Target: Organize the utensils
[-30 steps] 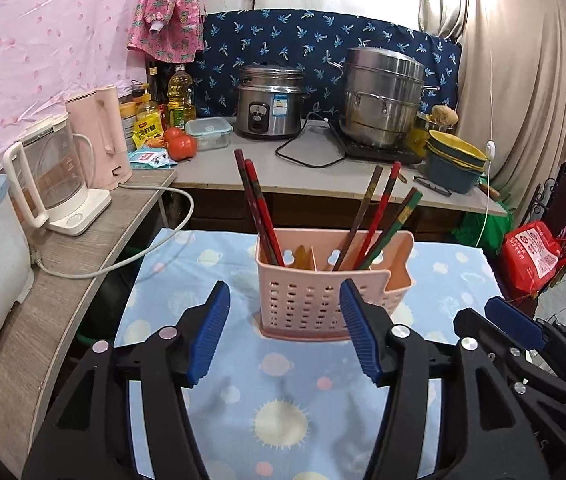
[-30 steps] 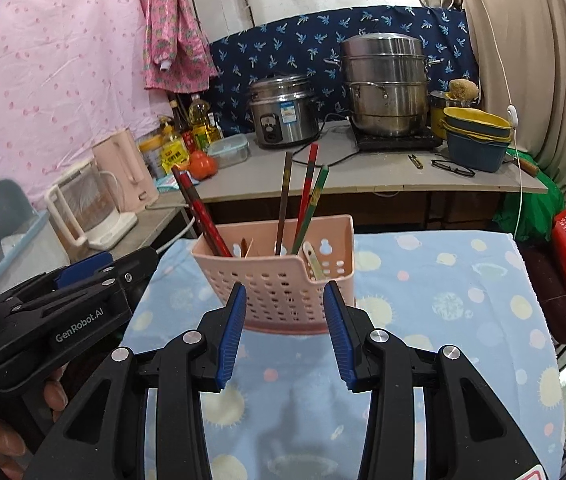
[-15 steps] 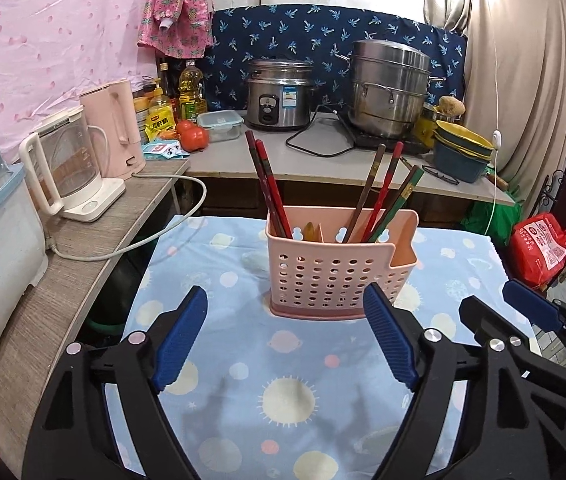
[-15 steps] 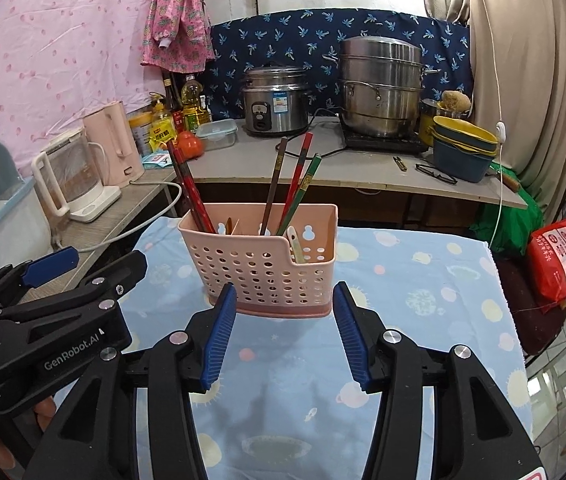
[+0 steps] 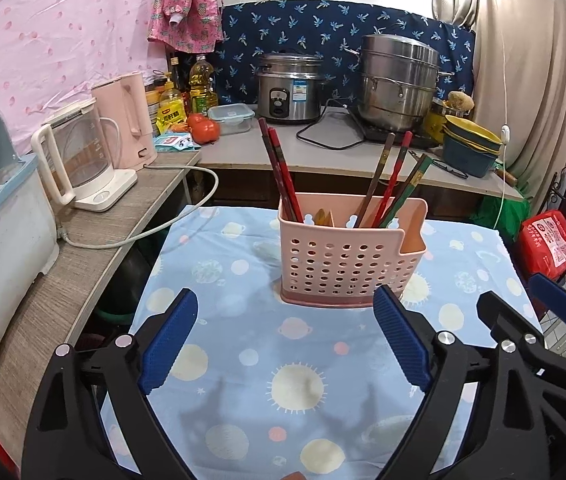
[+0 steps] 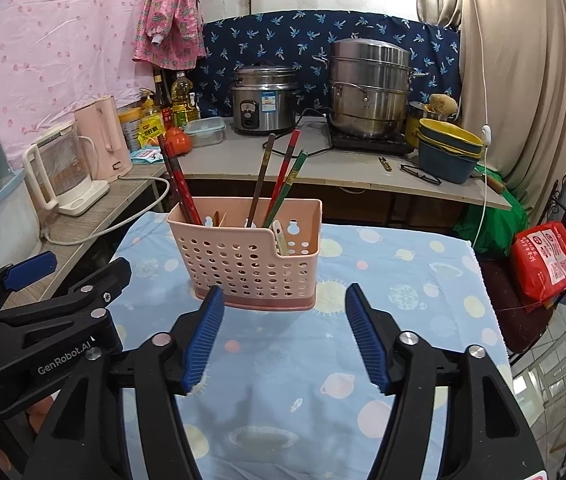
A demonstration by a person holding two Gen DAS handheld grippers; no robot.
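Fingers of left gripper [image 5: 285, 344] spread wide, hold nothing; right gripper [image 6: 285, 340] same, apart and empty. Both hover low over blue planet-print cloth on table [image 6: 403, 280], just short of pink perforated plastic utensil basket [image 6: 249, 258].

Basket stands upright near table middle, long side facing grippers. Red and brown chopsticks [image 6: 279, 180] stand on end inside, tips up: left pair leans left, right group leans right.

Judgement: sorting looks near done. If regrasping, pinch one stick high and lift along its lean, so basket does not tip.
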